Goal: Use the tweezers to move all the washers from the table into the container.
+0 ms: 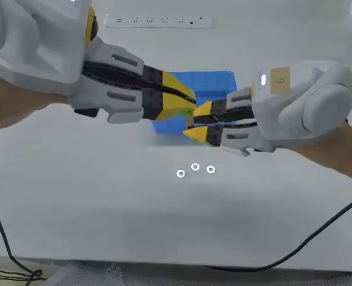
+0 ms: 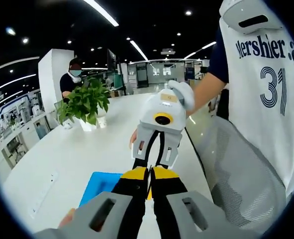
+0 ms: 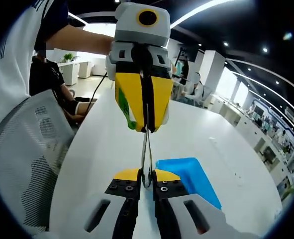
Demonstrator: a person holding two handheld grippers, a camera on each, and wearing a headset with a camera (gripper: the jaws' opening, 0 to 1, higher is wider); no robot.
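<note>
- The left claw (image 1: 189,98) is pointing in from the left side of the head view. Its yellow jaws are pressing together on one end of the tweezers (image 3: 146,149).
- The right claw (image 1: 190,128) is pointing back at it from the opposite side, almost tip to tip. Its jaws are gripping the other, rounded end of the tweezers, with barely a slit showing between them.
- In the right gripper view, the tweezers are running as a thin metal strip straight from one claw to the other, hanging clear above the bench (image 1: 104,196).
- 3 washers (image 1: 195,167) are lying on the bench in a small loose cluster, on the near side of the 2 claws. They are sitting close together but not touching one another.
- The blue container (image 1: 208,83) is sitting on the bench behind the claws, which are partly covering it in the head view. I cannot tell whether anything is lying inside it.
- A white power strip (image 1: 158,22) is lying along the far part of the bench, and a black cable (image 1: 318,235) is trailing across the near right corner.
- In the left gripper view, a person (image 2: 266,89) in a white jersey numbered 31 is holding the right claw beside a mesh chair (image 2: 236,164). A potted plant (image 2: 84,102) is standing farther back.
</note>
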